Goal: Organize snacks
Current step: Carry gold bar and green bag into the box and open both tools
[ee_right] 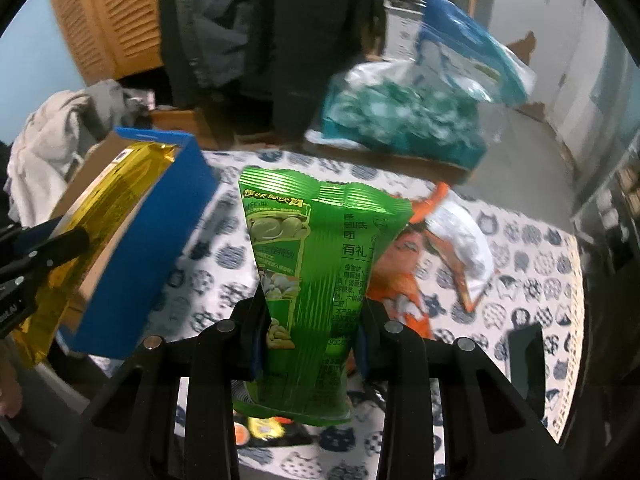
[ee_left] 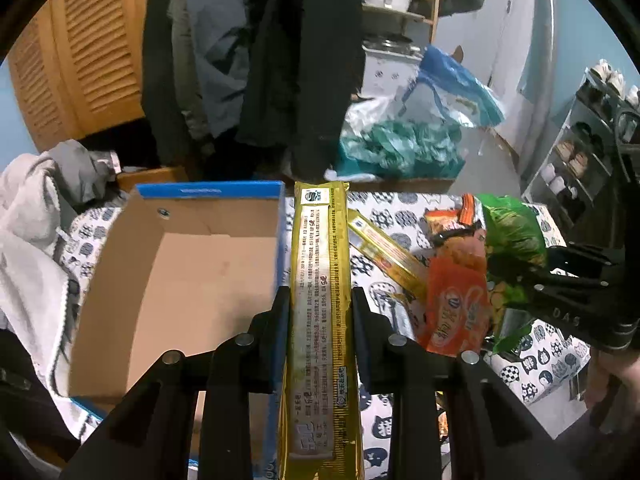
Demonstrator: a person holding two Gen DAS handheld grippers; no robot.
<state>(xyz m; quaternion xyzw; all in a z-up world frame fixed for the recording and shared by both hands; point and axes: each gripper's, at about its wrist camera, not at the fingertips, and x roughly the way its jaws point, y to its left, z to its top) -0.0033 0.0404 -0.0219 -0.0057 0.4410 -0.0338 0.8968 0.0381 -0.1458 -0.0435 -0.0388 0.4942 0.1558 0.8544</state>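
Left wrist view, nearest first: my left gripper (ee_left: 320,300) is clamped tight on a long gold snack pack (ee_left: 320,280), both pads pressed to its sides at bottom centre. The pack runs straight up the middle of the frame; its lower end is cut off by the bottom edge, print too small to read. Just left of it sits the open cardboard box (ee_left: 180,264) with a blue rim, inside looks bare, near corner hidden behind my gripper arms. Right of the pack a second gold pack (ee_left: 384,248) lies slanted on the cat-print cloth (ee_left: 540,364), partly under an orange packet (ee_left: 456,304). At right edge my right gripper (ee_left: 516,276) shows side-on, dark, fingertips buried in a green bag (ee_left: 512,236).

Right wrist view: right gripper (ee_right: 312,320) pinches the green bag (ee_right: 320,264) near its lower half, jaws closed narrowly onto it, bag upright and raised off the cloth (ee_right: 520,240). Bag's bottom hides whatever is under it; only a yellow scrap peeks out, can't identify. Behind it the orange packet (ee_right: 400,280) and a white-and-orange packet (ee_right: 460,236), both blurred. At left the gold pack (ee_right: 92,220) in the left gripper (ee_right: 52,248), over the box (ee_right: 152,240); can't tell if it touches the rim.

Far back: hanging dark clothes (ee_left: 304,60), teal plastic bags (ee_left: 400,148), louvred wooden door (ee_left: 80,48) upper left, shoe rack (ee_left: 580,152) cut off at right
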